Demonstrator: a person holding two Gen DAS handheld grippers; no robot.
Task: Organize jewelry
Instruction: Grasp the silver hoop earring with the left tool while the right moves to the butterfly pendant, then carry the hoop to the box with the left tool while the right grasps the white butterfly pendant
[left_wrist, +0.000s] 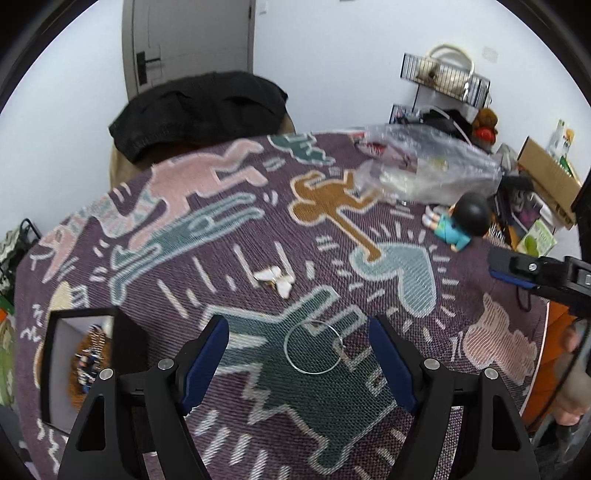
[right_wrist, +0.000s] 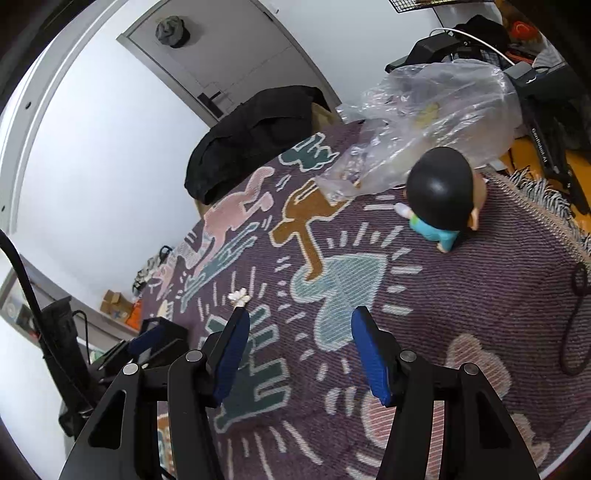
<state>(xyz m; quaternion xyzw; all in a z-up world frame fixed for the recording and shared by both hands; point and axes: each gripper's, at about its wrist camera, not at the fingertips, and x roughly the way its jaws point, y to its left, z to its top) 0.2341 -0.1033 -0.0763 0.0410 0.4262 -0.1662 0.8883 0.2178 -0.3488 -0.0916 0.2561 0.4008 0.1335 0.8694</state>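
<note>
Jewelry visible, 2 loose pieces: one thin silver wire hoop (left_wrist: 314, 346) lying flat on the purple woven cloth with cartoon figures (left_wrist: 461, 266), round so no real long axis, small clasp or bead on its right side, too small to make out. One white butterfly-shaped clip (left_wrist: 276, 278) further up the cloth, wings running upper-left to lower-right; in the right wrist view only part of it shows above the left finger tip (right_wrist: 238, 296). Left gripper (left_wrist: 299, 358) spread wide, empty, hoop sits between its blue-padded fingers, untouched as far as I can tell. Right gripper (right_wrist: 300, 350) also spread, empty, over the pale blue heart. One black-framed open box (left_wrist: 79, 363) at left, contents blurred, cut off by the finger. One black-haired toy figure in a blue top (left_wrist: 458, 221) lying down, beside one crumpled clear plastic bag (left_wrist: 424, 166).
</note>
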